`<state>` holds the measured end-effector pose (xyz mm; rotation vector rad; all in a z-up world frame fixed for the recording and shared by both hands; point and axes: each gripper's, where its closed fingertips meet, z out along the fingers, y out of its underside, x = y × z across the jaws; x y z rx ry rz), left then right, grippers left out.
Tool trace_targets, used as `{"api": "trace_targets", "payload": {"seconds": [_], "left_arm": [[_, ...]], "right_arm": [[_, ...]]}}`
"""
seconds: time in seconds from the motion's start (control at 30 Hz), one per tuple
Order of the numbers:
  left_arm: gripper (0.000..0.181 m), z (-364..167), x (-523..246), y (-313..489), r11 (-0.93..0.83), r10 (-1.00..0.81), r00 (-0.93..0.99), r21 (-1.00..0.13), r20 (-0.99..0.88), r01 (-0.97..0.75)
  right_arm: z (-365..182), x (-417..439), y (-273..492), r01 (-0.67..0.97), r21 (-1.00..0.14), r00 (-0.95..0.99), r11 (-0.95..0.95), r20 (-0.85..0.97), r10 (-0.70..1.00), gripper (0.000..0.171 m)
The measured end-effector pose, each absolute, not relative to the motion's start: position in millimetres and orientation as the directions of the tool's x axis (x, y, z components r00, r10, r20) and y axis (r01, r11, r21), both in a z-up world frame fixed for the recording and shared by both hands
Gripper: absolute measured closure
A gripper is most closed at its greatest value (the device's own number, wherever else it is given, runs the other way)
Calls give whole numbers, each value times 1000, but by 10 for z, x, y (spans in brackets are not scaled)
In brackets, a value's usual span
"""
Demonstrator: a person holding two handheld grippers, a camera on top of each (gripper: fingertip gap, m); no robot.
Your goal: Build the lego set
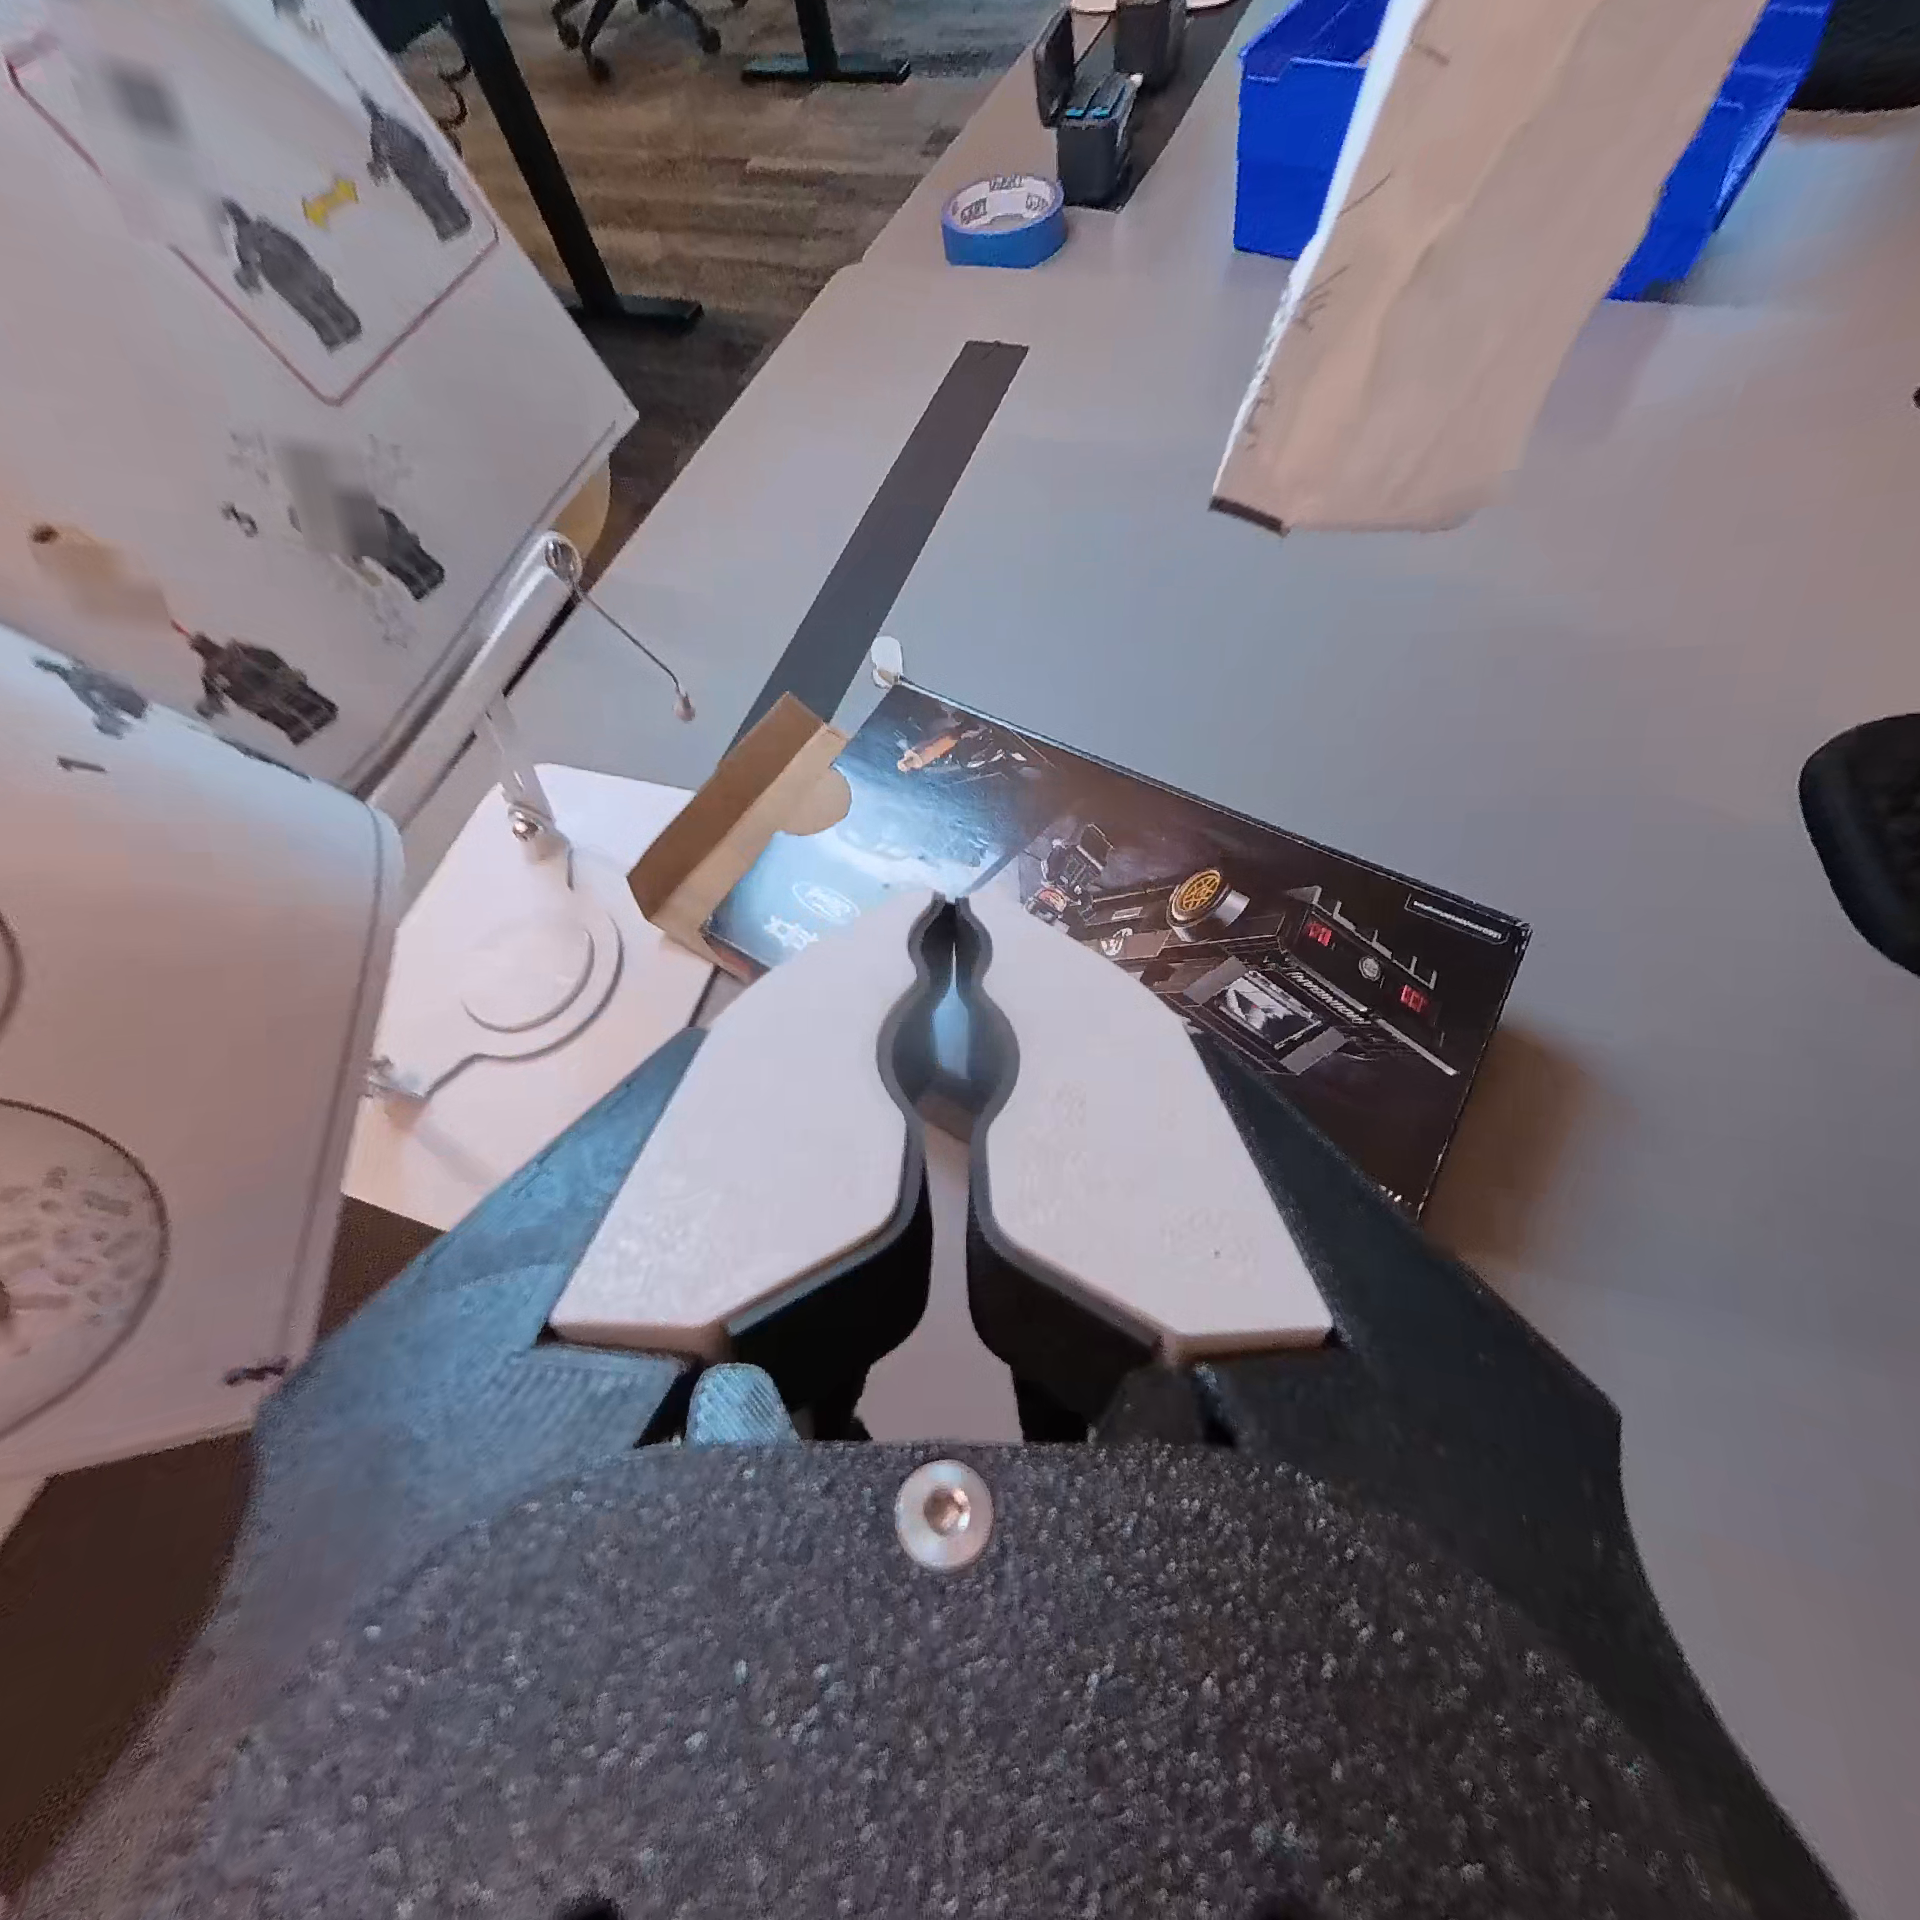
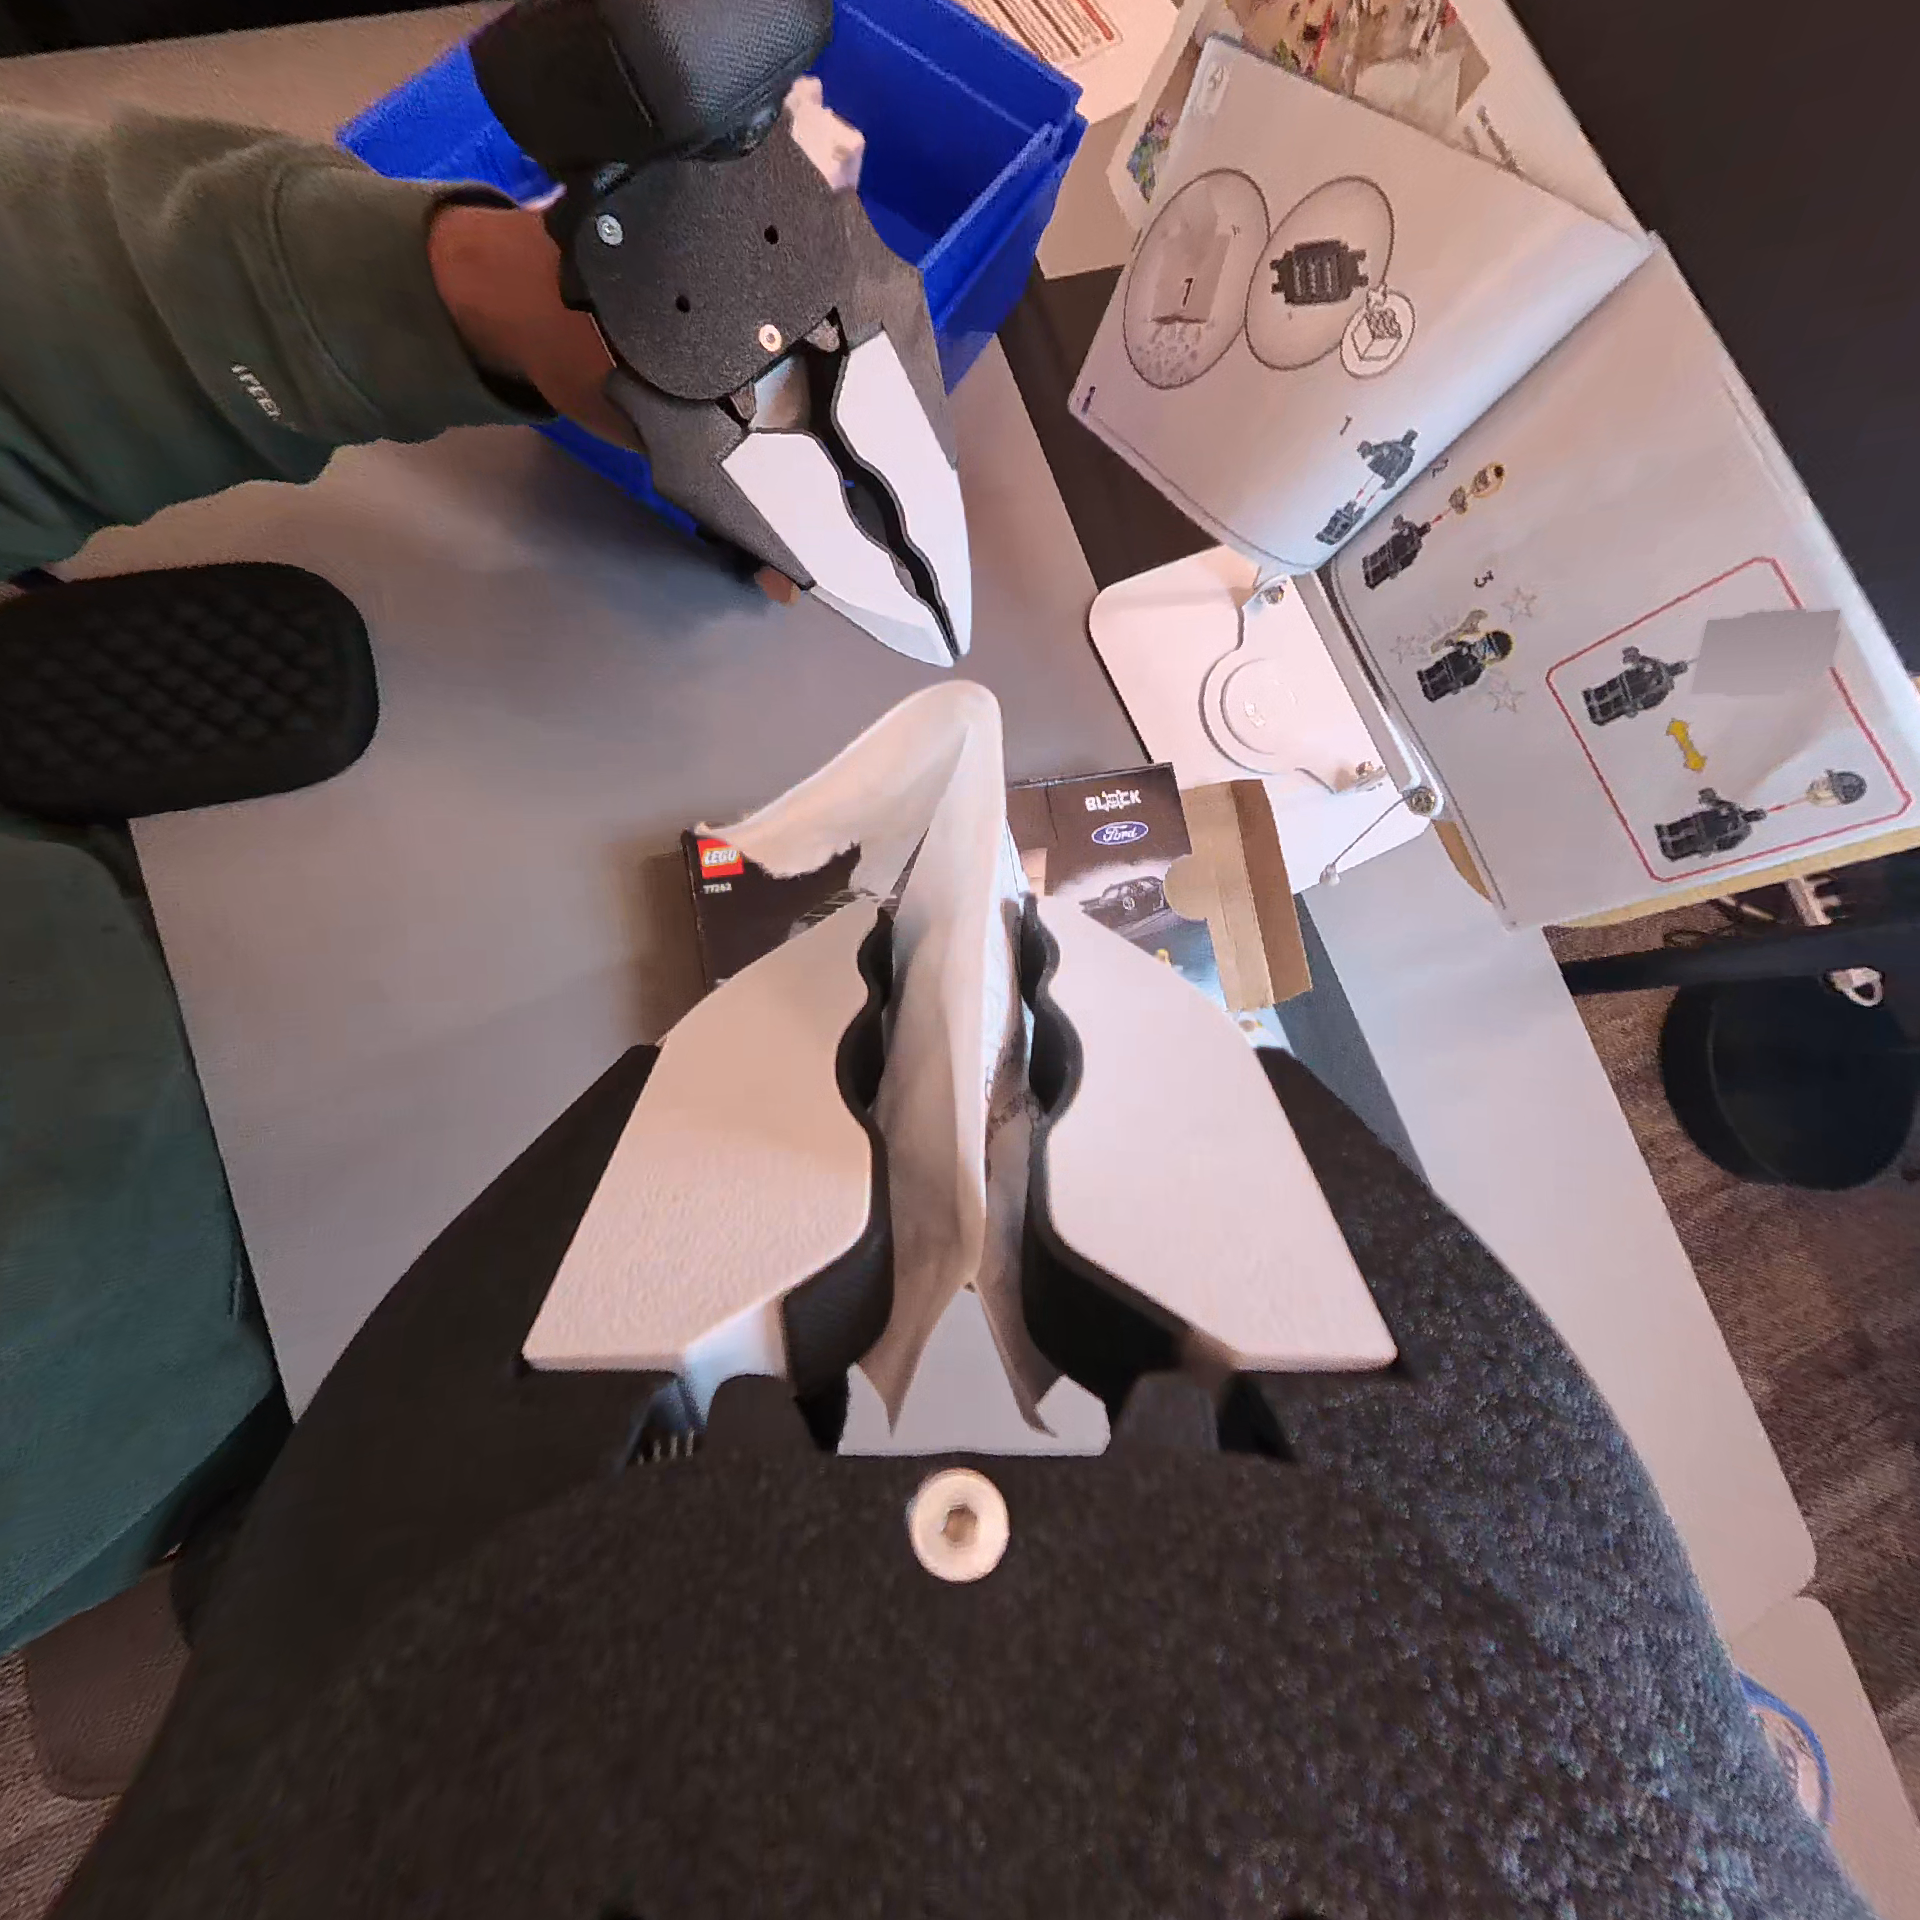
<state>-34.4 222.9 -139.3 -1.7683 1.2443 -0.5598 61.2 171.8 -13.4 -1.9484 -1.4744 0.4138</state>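
Holding a white paper bag (image 2: pixel 935 790) tight in the right gripper (image 2: pixel 956 920), both fingers pressed on its sides. Lifted well above the grey table (image 2: pixel 468 727), with a ripped edge showing at 9 o'clock of the bag. Probably kept up high so the bricks inside can be tipped out or the bag pulled open more.

Pinched shut on nothing with the left gripper (image 2: pixel 951 644), tips together. Waiting near the top of the bag, at 12 o'clock from it in the right wrist view. Probably ready to grab the other side of the bag.

Lying flat on the table under both grippers: the black lego box (image 1: pixel 1299 935), 1 brown flap open at its 9 o'clock end. Put there out of the way, most likely.

Propped open on a white stand (image 2: pixel 1247 707) at 2 o'clock in the right wrist view: the instruction booklet (image 2: pixel 1558 582). Tilted up so the steps can be looked at while building.

Parked at 12 o'clock: a blue bin (image 2: pixel 966 156), maybe for loose bricks. Can't tell what is inside.

Writing seen but not copied here: a small red logo square, white words and a blue oval badge on the box; step numbers in the booklet; small print inside a blue tape roll (image 1: pixel 1003 220).
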Motion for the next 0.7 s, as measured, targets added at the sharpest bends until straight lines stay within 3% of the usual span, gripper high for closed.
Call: {"api": "trace_targets", "payload": {"seconds": [0.13, 0.2, 0.4, 0.6, 0.7], "left_arm": [[181, -1822, -280, 2193, -308, -876, 481, -821, 48, -481], [158, -2183, -275, 2141, -428, -843, 518, -764, 145, -483], [115, -2763, -337, 2086, -712, -672, 602, -600, 431, -365], [101, -3069, -11, 1908, -838, -545, 528, -397, 651, -376], [104, -3082, 77, 1809, -822, -563, 469, -401, 680, -405]], "right_arm": [[-215, 687, 1736, 727, -665, 328, -169, 121, 937, 148], [-265, 733, 1754, 724, -667, 336, -178, 116, 935, 147], [-510, 894, 1771, 712, -669, 353, -215, 76, 932, 147], [-723, 968, 1779, 693, -681, 356, -236, 38, 934, 147], [-793, 1035, 1759, 687, -687, 359, -237, 37, 933, 147]]}}
